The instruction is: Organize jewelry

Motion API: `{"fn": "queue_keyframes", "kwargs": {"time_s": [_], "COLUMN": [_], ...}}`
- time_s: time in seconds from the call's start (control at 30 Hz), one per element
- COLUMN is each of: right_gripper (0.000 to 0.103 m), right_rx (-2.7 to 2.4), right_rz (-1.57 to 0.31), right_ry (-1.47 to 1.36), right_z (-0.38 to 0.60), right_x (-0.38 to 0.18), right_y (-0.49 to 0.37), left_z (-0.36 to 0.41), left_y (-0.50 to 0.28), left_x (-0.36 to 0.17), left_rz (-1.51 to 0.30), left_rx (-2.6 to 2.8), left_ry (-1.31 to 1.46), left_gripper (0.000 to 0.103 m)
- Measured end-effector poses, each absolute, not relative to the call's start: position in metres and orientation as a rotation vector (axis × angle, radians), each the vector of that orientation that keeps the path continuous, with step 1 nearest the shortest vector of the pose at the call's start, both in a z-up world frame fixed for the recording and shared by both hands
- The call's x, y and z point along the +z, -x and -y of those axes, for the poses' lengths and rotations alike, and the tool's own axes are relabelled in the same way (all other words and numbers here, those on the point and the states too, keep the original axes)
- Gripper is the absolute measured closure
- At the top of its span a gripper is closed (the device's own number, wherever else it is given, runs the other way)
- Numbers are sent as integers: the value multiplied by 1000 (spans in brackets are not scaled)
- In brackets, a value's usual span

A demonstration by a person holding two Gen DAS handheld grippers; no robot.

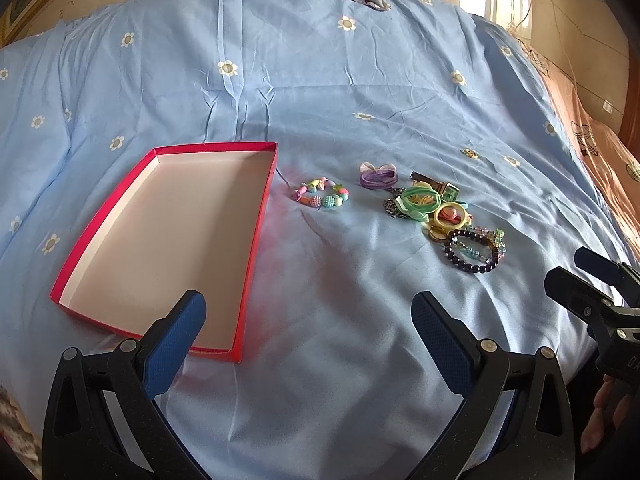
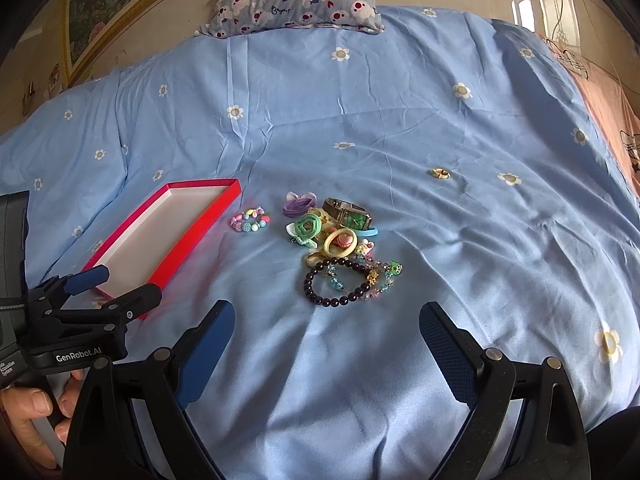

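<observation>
We are holding both tools above a blue flowered bedspread. Our left gripper is spread wide, gripping nothing; our right gripper is likewise gaping, empty. The red shallow box is lying at ten o'clock from the left gripper. The pastel bead bracelet is sitting just beside it, and the jewelry heap at twelve o'clock from the right gripper. A small ring, possibly gold, is lying apart at one o'clock.
</observation>
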State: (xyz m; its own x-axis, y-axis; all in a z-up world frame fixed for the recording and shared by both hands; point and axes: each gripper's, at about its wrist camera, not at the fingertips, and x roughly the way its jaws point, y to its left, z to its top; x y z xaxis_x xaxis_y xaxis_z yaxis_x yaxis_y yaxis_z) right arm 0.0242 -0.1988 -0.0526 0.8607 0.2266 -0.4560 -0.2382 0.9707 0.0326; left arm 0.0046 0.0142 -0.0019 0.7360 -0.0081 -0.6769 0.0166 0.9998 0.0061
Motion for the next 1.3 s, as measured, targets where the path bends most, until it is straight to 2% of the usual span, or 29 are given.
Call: {"fn": "queue_keyframes", "kwargs": {"time_s": [0.2, 0.37, 0.53, 0.9, 1.1, 1.3], "right_gripper": [8, 9, 11, 31, 43, 53], "right_rx": [257, 272, 288, 335, 339, 321], "right_rz": [-487, -487, -506, -620, -678, -750], "right_ry": [-1, -1, -8, -104, -157, -172], "right_z": [204, 205, 204, 210, 213, 217], "right_x": [-48, -36, -25, -26, -26, -30], "right_y": [-35, -49, -71, -135, -171, -212], "left_z": [-15, -14, -8, -3, -4, 18], "left_y": [-24, -45, -70, -139, -178, -216], "left_x": [-1, -1, 2, 4, -4, -13], "left_rz": [-774, -810, -836, -890, -951, -989], "left_rx": [-18, -55, -101, -144, -187, -238], "left_ry": [-21, -10, 4, -13, 22, -56], "left_gripper": [4, 16, 21, 25, 34, 41]}}
